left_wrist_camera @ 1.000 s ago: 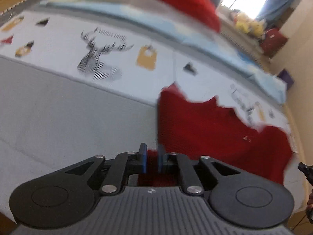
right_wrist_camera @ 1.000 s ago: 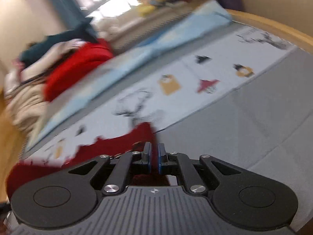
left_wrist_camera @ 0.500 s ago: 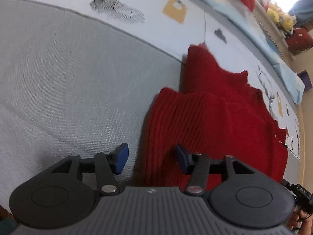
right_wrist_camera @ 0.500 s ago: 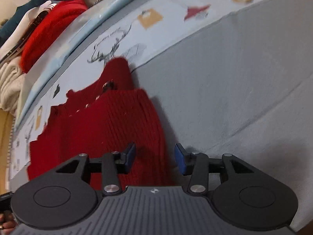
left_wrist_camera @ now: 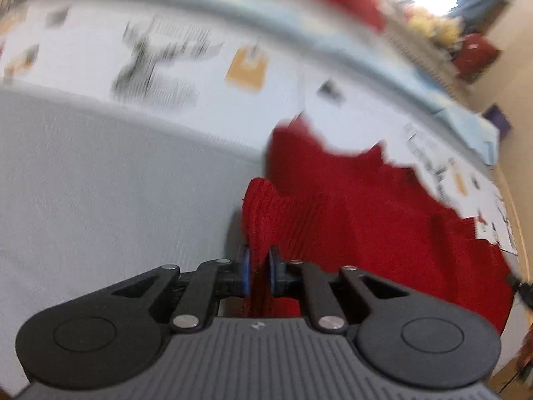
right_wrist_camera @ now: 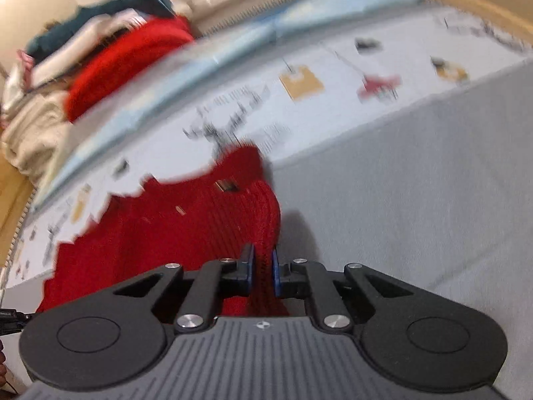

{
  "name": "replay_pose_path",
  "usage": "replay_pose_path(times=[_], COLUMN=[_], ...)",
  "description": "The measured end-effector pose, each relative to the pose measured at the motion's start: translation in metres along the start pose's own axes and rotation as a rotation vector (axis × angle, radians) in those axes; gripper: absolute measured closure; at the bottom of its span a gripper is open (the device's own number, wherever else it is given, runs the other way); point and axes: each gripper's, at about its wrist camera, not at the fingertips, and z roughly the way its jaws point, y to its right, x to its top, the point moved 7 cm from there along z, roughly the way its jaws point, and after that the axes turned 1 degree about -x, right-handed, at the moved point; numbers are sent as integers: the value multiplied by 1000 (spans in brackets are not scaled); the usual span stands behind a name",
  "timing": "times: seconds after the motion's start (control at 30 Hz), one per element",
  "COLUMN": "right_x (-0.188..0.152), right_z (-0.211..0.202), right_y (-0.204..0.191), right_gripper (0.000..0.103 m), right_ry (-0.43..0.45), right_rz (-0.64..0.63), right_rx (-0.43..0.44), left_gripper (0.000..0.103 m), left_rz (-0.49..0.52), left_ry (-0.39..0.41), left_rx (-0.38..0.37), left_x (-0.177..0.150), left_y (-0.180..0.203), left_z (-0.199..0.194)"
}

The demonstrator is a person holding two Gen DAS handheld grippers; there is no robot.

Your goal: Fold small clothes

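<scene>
Grey bedding (left_wrist_camera: 100, 200) underlies both hand-held grippers (left_wrist_camera: 259, 271) (right_wrist_camera: 263, 271) pinching red sweater (left_wrist_camera: 366, 226).

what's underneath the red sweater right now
The red sweater lies across a grey mat and a printed white sheet. Both grippers pinch its near edge; anything beneath its middle is hidden.

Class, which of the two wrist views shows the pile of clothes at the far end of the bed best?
The right wrist view: the pile of clothes shows red, cream and dark garments. The left wrist view catches only a blurred red garment of it at the top edge.
</scene>
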Motion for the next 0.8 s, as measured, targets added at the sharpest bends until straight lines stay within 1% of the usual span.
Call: replay_pose_path(times=[0.1,0.17,0.23,0.3,0.33,0.37,0.4,0.43,0.47,0.5,0.53,0.57,0.6,0.63,0.67,0.7,0.73,0.8], right_x=[22,33,42,49,52,54,54,52,48,42,36,30,23,16,9,3,-1,-9], right_z=[-29,-45,-53,-55,-53,-49,-38,-24,-8,7,17,26,33,38,39,39,38,36], right_y=[-14,-21,-24,-25,-25,-24,-22,-17,-12,-4,3,9,14,20,24,29,31,36], right_gripper=[93,93,93,93,93,93,92,86,83,80,79,78,77,76,76,74,71,68], right_ry=[154,250,324,381,396,396,369,309,235,158,108,57,-4,-57,-86,-112,-134,-179], right_rz=[-4,-26,-49,-54,-50,-41,-22,13,55,99,127,143,152,159,169,183,197,224], right_rx=[54,50,27,5,-4,-12,-23,-29,-34,-54,-82,-105,-122,-148,-175,-196,-195,-169], left_gripper=[92,92,92,92,91,87,79,69,58,58,58,57,51,48,45,45,45,45], left_rz=[84,132,127,98,86,71,51,35,22,11,7,-10,-38,-74,-93,-100,-99,-98], left_ry=[170,285,359,416,432,423,384,317,247,193,131,66,3,-69,-130,-182,-217,-236], left_rx=[-12,9,41,35,32,32,30,13,7,28,49,44,21,0,0,14,31,30], left_x=[17,29,40,49,52,55,56,55,52,48,42,35,28,17,7,-2,-11,-21], left_y=[17,25,26,27,27,25,23,19,16,12,9,5,1,-5,-12,-17,-22,-25], left_z=[-30,-45,-51,-55,-55,-50,-39,-26,-13,-4,6,14,20,27,32,35,37,36])
